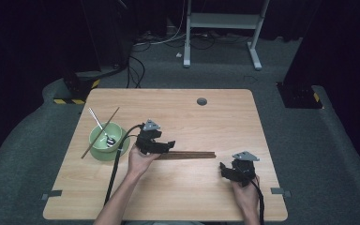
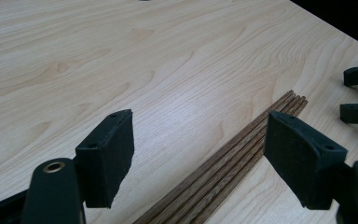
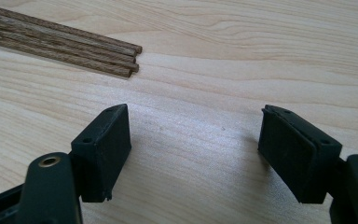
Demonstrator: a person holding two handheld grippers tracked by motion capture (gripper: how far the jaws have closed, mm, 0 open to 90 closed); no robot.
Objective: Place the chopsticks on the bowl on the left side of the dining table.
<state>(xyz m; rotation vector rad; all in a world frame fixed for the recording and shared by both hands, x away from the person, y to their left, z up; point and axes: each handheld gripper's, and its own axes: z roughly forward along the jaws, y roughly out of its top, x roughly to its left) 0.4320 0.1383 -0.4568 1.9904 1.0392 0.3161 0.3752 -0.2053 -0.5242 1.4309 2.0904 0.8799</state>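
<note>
Currently the left gripper [image 1: 168, 144] hovers wide open over the near end of the chopstick bundle [image 1: 192, 154], which lies flat mid-table [image 1: 225, 117], sticks between its jaws but untouched. Right gripper [image 1: 223, 168] is also wide open, empty, just beside the bundle's far end. Green bowl [image 1: 101, 147] at left holds a spoon [image 1: 104, 131] and one chopstick [image 1: 98, 135].
</note>
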